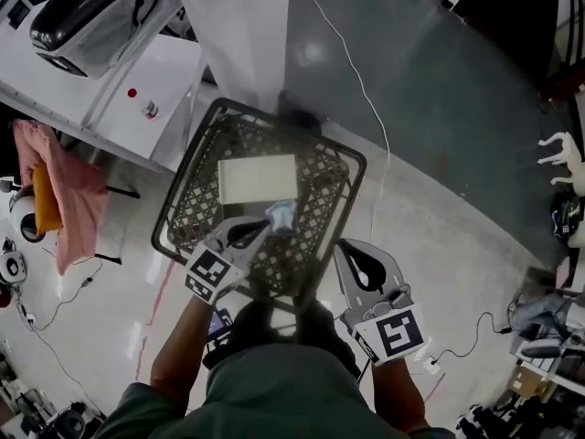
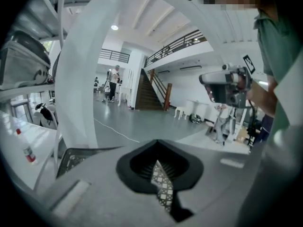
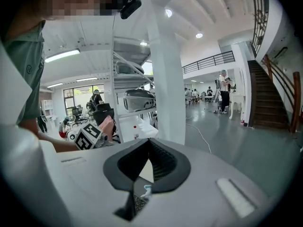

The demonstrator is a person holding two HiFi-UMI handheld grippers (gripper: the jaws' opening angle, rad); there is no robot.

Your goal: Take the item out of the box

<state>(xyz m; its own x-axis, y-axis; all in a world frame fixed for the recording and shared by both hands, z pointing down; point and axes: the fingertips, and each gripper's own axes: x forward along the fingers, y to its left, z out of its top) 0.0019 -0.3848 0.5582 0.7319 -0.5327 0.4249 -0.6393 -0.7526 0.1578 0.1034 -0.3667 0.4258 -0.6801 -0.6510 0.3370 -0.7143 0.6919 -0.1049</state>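
A black lattice basket point(image 1: 187, 186) stands on the floor in the head view. A flat white box point(image 1: 257, 177) lies in it, with a small pale blue-and-white item point(image 1: 282, 215) just in front of the box. My left gripper point(image 1: 263, 224) hangs over the basket's near left part, jaws shut and empty, its tip close beside the small item. Through its jaw slit only lattice point(image 2: 163, 186) shows. My right gripper point(image 1: 343, 245) is over the basket's near right rim, jaws shut together on nothing. Its slit shows the box point(image 3: 146, 170) and the small item point(image 3: 146, 191).
A white pillar point(image 1: 242, 26) rises right behind the basket. At the left, a white table point(image 1: 137, 71) carries a red-capped bottle point(image 1: 150, 109) and a black-and-white machine point(image 1: 91, 12). A pink cloth point(image 1: 64, 190) hangs left. Cables point(image 1: 366, 99) cross the floor.
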